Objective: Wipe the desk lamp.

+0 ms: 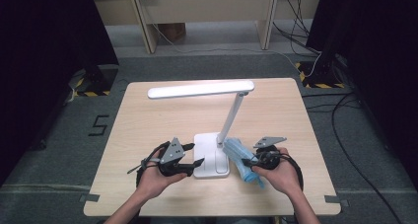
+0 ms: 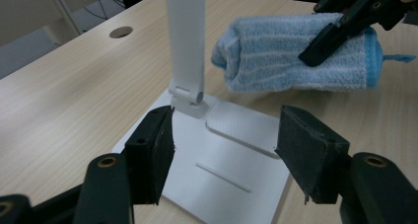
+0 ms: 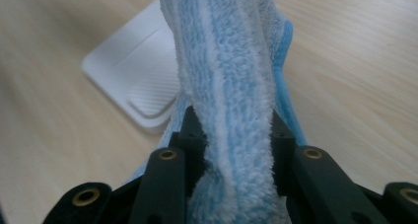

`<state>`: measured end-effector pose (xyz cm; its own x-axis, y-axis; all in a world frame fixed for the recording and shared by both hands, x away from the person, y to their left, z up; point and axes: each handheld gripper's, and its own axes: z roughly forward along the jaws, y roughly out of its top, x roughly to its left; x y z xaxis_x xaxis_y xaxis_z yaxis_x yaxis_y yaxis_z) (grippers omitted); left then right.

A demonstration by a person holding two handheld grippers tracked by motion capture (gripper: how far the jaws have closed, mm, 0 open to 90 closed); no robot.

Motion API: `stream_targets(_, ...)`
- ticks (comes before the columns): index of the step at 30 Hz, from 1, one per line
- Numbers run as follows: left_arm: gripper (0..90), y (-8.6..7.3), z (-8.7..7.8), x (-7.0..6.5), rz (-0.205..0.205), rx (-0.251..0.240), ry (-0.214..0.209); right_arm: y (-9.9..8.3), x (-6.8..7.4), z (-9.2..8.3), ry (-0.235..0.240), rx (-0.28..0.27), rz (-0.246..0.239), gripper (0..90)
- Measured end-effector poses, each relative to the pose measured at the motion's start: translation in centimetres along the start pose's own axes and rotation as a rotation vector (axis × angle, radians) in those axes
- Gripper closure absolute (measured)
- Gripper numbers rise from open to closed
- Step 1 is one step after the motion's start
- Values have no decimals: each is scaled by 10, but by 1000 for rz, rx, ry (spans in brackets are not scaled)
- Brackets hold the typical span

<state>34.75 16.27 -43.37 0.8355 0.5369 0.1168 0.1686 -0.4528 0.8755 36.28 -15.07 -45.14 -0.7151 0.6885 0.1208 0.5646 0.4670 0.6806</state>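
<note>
A white desk lamp stands on the table, its base [image 1: 211, 157] near the front middle and its long head [image 1: 201, 89] reaching left. My right gripper [image 1: 248, 161] is shut on a rolled blue-and-white striped towel [image 1: 238, 157] just right of the base. In the right gripper view the towel [image 3: 231, 51] is squeezed between the jaws, with the lamp base [image 3: 133, 71] behind it. My left gripper [image 1: 197, 154] stands open at the base's left edge. In the left gripper view its jaws hang apart above the base [image 2: 231, 184], nothing between them, and the towel [image 2: 276, 56] lies beyond.
The light wooden table [image 1: 148, 130] has bare room to the left and behind the lamp. A round cable hole [image 2: 121, 32] sits in the tabletop. Cables and hazard-taped stands lie on the floor around the table.
</note>
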Motion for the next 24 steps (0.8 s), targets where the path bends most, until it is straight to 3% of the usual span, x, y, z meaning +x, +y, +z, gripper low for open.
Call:
stream_targets(3,361,7,3,0,74,6,-46,4,12,2,45,10,-39,693)
stream_targets(7,327,14,6,4,137,3,-86,13,23,11,103,33,-83,691)
stream_targets(9,325,15,8,8,152,9,-111,16,26,18,137,39,-93,689)
stream_targets(14,311,12,17,15,195,55,-186,24,34,32,170,68,-133,687)
stream_targets(17,312,10,21,16,214,67,-209,28,37,35,190,67,-154,684)
stream_targets(24,272,11,27,15,312,102,-264,38,42,38,229,81,-216,684)
